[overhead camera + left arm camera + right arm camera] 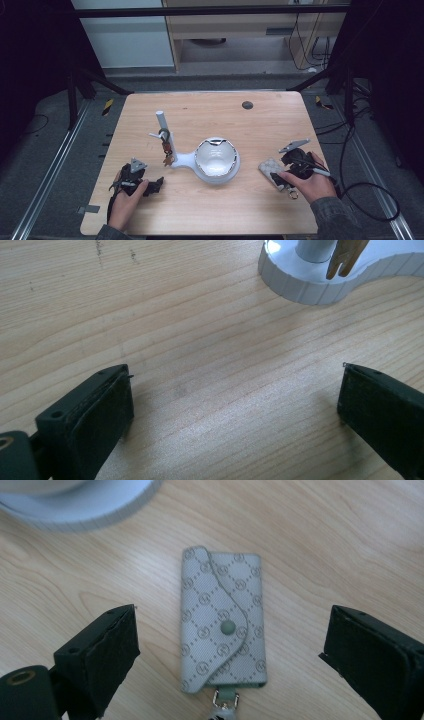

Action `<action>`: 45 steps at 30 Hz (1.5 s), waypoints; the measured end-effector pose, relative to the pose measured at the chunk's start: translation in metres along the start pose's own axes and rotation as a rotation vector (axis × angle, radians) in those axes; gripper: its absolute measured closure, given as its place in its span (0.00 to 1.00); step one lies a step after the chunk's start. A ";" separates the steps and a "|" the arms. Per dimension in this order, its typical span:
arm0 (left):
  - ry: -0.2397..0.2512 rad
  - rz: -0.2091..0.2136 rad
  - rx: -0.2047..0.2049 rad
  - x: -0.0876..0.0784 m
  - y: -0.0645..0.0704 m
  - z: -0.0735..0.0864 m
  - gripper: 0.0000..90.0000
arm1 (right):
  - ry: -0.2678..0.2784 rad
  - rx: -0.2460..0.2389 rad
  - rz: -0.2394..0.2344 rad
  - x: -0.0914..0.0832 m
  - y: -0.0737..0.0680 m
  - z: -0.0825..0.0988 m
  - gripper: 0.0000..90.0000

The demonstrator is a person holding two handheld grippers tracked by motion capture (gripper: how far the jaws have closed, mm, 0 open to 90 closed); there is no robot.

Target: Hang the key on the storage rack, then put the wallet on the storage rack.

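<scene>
**A:** Your right gripper [227, 645] had its jaws spread wide, with the key case [222, 617] lying flat on the table [325, 540] between them. Neither pad touched it; bare wood showed on both sides of the case.

**B:** And the case itself, how did it lie for you?

**A:** Flap side up, snap button [228, 627] showing, grey with a repeated round monogram. Its metal clasp [222, 700] pointed back toward your gripper. In the high view the case [270, 168] sat at the right side of the table, just ahead of your right hand [307, 182], well apart from the white bowl [216, 160].

**B:** What about my left?

**A:** Your left gripper [235, 405] was spread as well, nothing between the jaws but wood. It hovered low near the front-left of the table, your left hand [129, 192] behind it. Just beyond its jaws you had the rounded white base [320, 282] of the stand, with a tan pendant-like piece [345, 257] hanging over it.

**B:** The stand, where was it?

**A:** Mid-table, its white post [164, 127] upright to the left of the bowl, joined to the bowl by that base. Small items hung from the post's pegs; I could not tell what they were.
</scene>
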State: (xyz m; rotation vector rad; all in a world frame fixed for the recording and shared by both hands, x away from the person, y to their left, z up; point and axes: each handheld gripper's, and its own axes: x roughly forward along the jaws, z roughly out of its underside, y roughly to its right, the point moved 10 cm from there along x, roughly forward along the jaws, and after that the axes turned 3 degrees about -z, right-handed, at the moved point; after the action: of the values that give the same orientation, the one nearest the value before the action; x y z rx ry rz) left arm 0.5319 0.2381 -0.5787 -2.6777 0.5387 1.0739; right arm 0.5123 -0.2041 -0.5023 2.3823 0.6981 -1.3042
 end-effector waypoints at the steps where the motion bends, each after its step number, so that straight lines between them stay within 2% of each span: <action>1: 0.000 0.000 0.000 0.000 0.000 0.000 0.01 | 0.000 0.000 0.000 0.000 0.000 0.000 0.09; 2: -0.002 -0.002 0.001 0.000 0.000 0.000 0.01 | -0.008 0.007 0.002 0.001 0.001 0.003 0.10; 3: -0.002 -0.005 -0.001 -0.001 0.000 0.001 0.00 | -0.011 0.012 0.032 0.001 0.006 0.007 0.14; 5: -0.002 -0.008 -0.002 -0.001 0.000 0.001 0.00 | -0.008 0.019 0.044 0.000 0.008 0.008 0.14; 6: -0.002 -0.007 -0.001 -0.001 0.000 0.001 0.00 | -0.003 0.040 0.018 0.002 0.009 0.011 0.13; 7: -0.002 -0.007 -0.001 -0.001 0.000 0.001 0.00 | -0.003 0.040 0.018 0.002 0.009 0.011 0.13; 8: -0.003 -0.006 -0.001 -0.001 0.000 0.001 0.00 | -0.011 0.057 -0.001 0.005 0.010 0.014 0.12; 14: -0.003 -0.001 0.001 -0.001 0.001 0.002 0.00 | -0.041 0.094 -0.022 0.014 0.018 0.023 0.09; 19: -0.004 -0.002 0.000 -0.002 0.001 0.002 0.00 | -0.043 0.097 -0.023 0.014 0.020 0.026 0.07; 22: -0.006 -0.004 -0.001 -0.002 0.002 0.003 0.00 | -0.039 0.097 -0.045 0.017 0.018 0.026 0.07; 26: -0.006 -0.004 -0.001 -0.002 0.002 0.003 0.00 | -0.055 0.099 -0.054 0.024 0.018 0.026 0.10; 31: -0.006 -0.003 -0.001 -0.002 0.002 0.003 0.00 | -0.076 0.090 -0.088 0.028 0.012 0.027 0.08; 36: -0.007 -0.003 -0.001 -0.002 0.002 0.003 0.00 | -0.072 0.078 -0.092 0.029 0.011 0.026 0.09; 45: -0.004 0.000 -0.001 -0.002 0.003 0.003 0.00 | -0.141 0.077 -0.115 0.041 0.004 0.036 0.06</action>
State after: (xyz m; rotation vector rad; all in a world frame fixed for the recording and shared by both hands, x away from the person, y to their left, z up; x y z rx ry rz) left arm 0.5275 0.2372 -0.5792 -2.6763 0.5370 1.0790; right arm 0.5087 -0.2154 -0.5556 2.3110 0.7652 -1.5567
